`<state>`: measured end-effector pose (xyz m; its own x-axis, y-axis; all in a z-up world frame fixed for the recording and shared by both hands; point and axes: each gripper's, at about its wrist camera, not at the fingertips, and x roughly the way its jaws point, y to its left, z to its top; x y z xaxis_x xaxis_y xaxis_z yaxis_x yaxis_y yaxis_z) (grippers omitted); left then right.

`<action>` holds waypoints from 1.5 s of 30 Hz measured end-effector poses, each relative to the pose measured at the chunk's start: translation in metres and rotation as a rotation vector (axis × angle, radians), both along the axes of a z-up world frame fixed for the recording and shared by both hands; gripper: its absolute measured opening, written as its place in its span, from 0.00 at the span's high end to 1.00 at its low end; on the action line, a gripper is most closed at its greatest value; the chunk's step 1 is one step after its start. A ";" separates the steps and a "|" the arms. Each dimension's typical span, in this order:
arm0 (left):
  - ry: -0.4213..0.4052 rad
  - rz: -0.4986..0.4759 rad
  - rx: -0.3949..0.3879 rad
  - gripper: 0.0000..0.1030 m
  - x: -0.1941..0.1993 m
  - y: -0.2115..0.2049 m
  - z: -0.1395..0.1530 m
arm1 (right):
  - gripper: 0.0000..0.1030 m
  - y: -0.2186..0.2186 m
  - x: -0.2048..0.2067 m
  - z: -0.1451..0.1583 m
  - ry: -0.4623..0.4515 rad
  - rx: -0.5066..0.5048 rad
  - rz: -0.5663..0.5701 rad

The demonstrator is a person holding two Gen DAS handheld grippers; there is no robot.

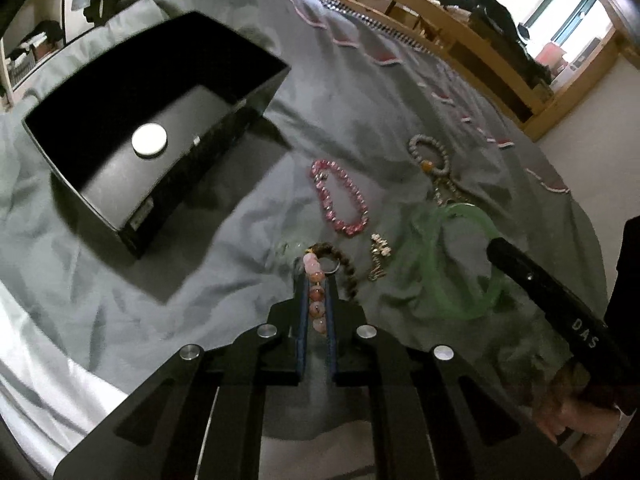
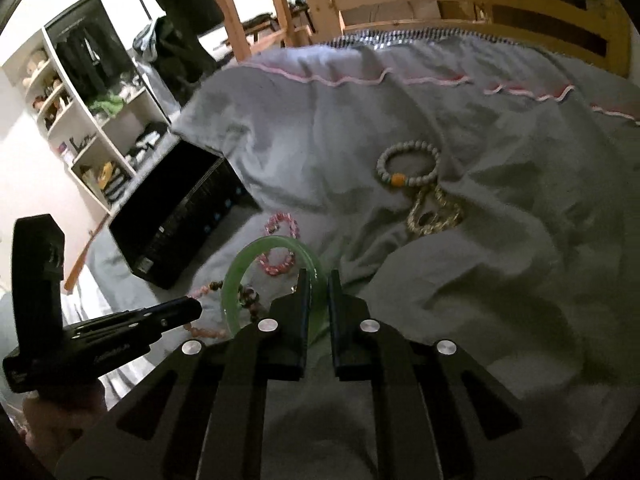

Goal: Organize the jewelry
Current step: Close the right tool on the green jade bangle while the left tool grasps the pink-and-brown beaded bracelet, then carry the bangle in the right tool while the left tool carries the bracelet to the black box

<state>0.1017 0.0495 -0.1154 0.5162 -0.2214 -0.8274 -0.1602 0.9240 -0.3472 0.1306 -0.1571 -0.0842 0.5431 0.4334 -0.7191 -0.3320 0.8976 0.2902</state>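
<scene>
My left gripper (image 1: 316,280) is shut on a bracelet of pink and orange beads (image 1: 316,300), whose brown beaded part (image 1: 348,268) trails onto the grey bedspread. My right gripper (image 2: 319,280) is shut on a green jade bangle (image 2: 248,264), also seen in the left wrist view (image 1: 448,272). A pink crystal bracelet (image 1: 340,196), a grey bead bracelet (image 1: 430,156) with an orange bead, and a gold chain (image 2: 432,212) lie on the bed. An open black box (image 1: 160,128) holding a white round disc (image 1: 149,140) sits to the left.
A small gold trinket (image 1: 378,256) lies between the bracelets. The bedspread (image 2: 480,280) is wrinkled. A wooden bed frame (image 2: 520,4) stands beyond, and white shelves (image 2: 80,120) stand at the left. The left gripper's body (image 2: 100,332) shows low left in the right wrist view.
</scene>
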 end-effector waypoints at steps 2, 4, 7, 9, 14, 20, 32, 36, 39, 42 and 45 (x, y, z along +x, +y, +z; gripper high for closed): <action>-0.013 -0.004 0.001 0.93 -0.005 0.001 0.009 | 0.91 -0.001 -0.002 0.007 -0.011 0.003 -0.008; -0.021 -0.007 -0.003 0.93 -0.005 -0.001 0.014 | 0.91 -0.002 -0.004 0.014 -0.022 0.009 -0.008; -0.040 -0.011 -0.007 0.93 -0.008 -0.001 0.027 | 0.91 -0.001 -0.008 0.024 -0.044 -0.005 -0.009; -0.058 -0.014 -0.004 0.93 -0.011 0.001 0.037 | 0.91 -0.001 -0.010 0.030 -0.055 -0.008 -0.011; -0.090 -0.011 0.009 0.93 -0.012 0.004 0.054 | 0.91 -0.003 -0.014 0.038 -0.064 -0.024 -0.029; -0.118 -0.016 0.019 0.93 -0.014 0.009 0.070 | 0.91 -0.004 -0.017 0.045 -0.077 -0.028 -0.035; -0.160 0.016 0.057 0.93 -0.020 0.025 0.103 | 0.91 0.010 -0.019 0.065 -0.112 -0.055 -0.012; -0.186 0.025 0.070 0.93 -0.023 0.031 0.117 | 0.91 0.020 -0.015 0.072 -0.123 -0.069 0.000; -0.194 0.040 0.073 0.93 -0.024 0.038 0.123 | 0.91 0.029 -0.014 0.079 -0.138 -0.074 0.016; -0.208 0.050 0.074 0.93 -0.025 0.047 0.127 | 0.91 0.037 -0.012 0.086 -0.152 -0.081 0.028; -0.224 0.071 0.082 0.93 -0.026 0.058 0.132 | 0.91 0.046 -0.009 0.091 -0.165 -0.094 0.035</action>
<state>0.0760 0.1071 0.0167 0.7004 -0.1151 -0.7045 -0.1535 0.9395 -0.3061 0.1211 -0.1114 0.0066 0.6425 0.3894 -0.6599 -0.3999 0.9050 0.1447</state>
